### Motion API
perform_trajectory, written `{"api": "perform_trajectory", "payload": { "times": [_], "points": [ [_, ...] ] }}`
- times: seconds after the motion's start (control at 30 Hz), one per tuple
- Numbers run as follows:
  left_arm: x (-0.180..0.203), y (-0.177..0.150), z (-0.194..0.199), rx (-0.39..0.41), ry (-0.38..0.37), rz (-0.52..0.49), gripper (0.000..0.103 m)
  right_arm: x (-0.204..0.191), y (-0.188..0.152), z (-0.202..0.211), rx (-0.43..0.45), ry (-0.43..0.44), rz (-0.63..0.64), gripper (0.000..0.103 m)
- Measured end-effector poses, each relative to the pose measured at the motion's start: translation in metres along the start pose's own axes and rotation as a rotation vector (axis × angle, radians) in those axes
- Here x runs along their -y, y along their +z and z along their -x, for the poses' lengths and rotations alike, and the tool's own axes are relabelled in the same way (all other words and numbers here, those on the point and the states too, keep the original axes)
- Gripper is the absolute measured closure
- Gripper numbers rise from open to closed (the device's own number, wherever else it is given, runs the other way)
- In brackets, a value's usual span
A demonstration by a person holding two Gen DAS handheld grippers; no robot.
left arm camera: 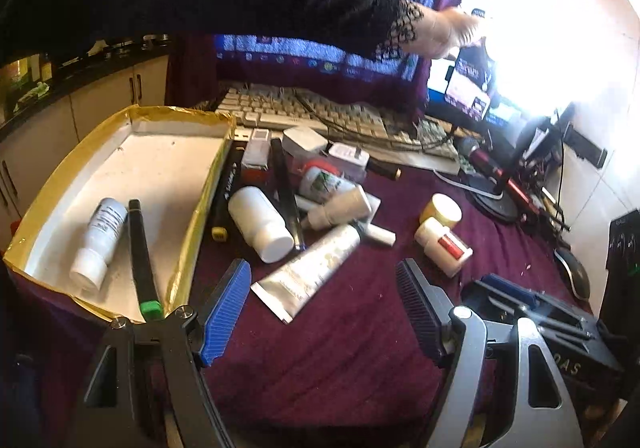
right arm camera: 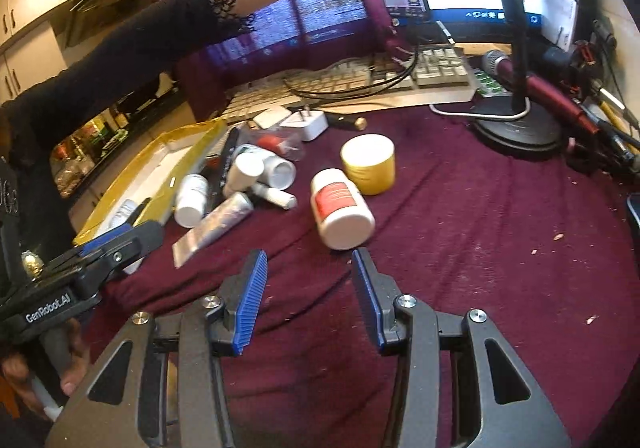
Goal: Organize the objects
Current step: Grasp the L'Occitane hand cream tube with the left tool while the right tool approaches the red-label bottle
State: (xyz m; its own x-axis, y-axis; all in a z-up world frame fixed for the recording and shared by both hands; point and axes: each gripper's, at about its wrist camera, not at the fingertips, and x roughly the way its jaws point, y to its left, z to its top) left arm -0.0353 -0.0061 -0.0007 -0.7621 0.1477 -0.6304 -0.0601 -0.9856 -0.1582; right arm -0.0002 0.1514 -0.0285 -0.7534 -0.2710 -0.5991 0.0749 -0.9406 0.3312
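Progress: Sorting looks barely begun; two items lie in the shallow white cardboard tray with gold foil rim (left arm camera: pixel 188 232), while most of the clutter sits on the maroon-clothed desk (left arm camera: pixel 340 328).
Tray contents: A small white bottle with grey label (left arm camera: pixel 98 244) lies on its side beside a slim black marker with green cap (left arm camera: pixel 142 260); the rest of the tray floor is bare.
Left to sort: A heap just beside the tray's right wall includes a plain white plastic pill bottle (left arm camera: pixel 262 224), a silver crimped squeeze tube (left arm camera: pixel 310 272), a long black pen (left arm camera: pixel 286 196) and a white plug adapter (left arm camera: pixel 304 140).
Apart from the heap: A yellow round jar with cream lid (right arm camera: pixel 368 164) stands upright, touching a tipped white bottle with red label (right arm camera: pixel 342 210).
Left claw (left arm camera: pixel 326 312): Released, blue pads spread wide, nothing between them, hovering near the silver tube.
Right claw (right arm camera: pixel 308 300): Released and empty, aimed toward the red-labelled bottle just ahead.
Also pictured: A black lace-cuffed sleeve (left arm camera: pixel 224 0) reaches toward a phone on a black stand (left arm camera: pixel 472 84) by the beige keyboard (left arm camera: pixel 320 112).
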Motion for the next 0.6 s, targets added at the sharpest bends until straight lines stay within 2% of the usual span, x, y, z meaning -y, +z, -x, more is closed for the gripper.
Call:
{"api": "perform_trajectory", "payload": {
  "times": [0.23,0.5,0.6],
  "points": [
    [-0.005,-0.007,-0.009,-0.026,0.001,0.017,0.033,0.012,0.010,-0.004,0.015,-0.024,-0.020,0.061],
    [-0.008,0.003,-0.024,-0.038,0.024,-0.007,0.033,0.015,0.029,-0.030,-0.022,-0.067,-0.055,0.061],
    [-0.007,0.010,-0.040,-0.068,0.003,-0.025,0.033,0.015,0.030,-0.036,-0.049,-0.065,-0.089,0.061]
  ]
}}
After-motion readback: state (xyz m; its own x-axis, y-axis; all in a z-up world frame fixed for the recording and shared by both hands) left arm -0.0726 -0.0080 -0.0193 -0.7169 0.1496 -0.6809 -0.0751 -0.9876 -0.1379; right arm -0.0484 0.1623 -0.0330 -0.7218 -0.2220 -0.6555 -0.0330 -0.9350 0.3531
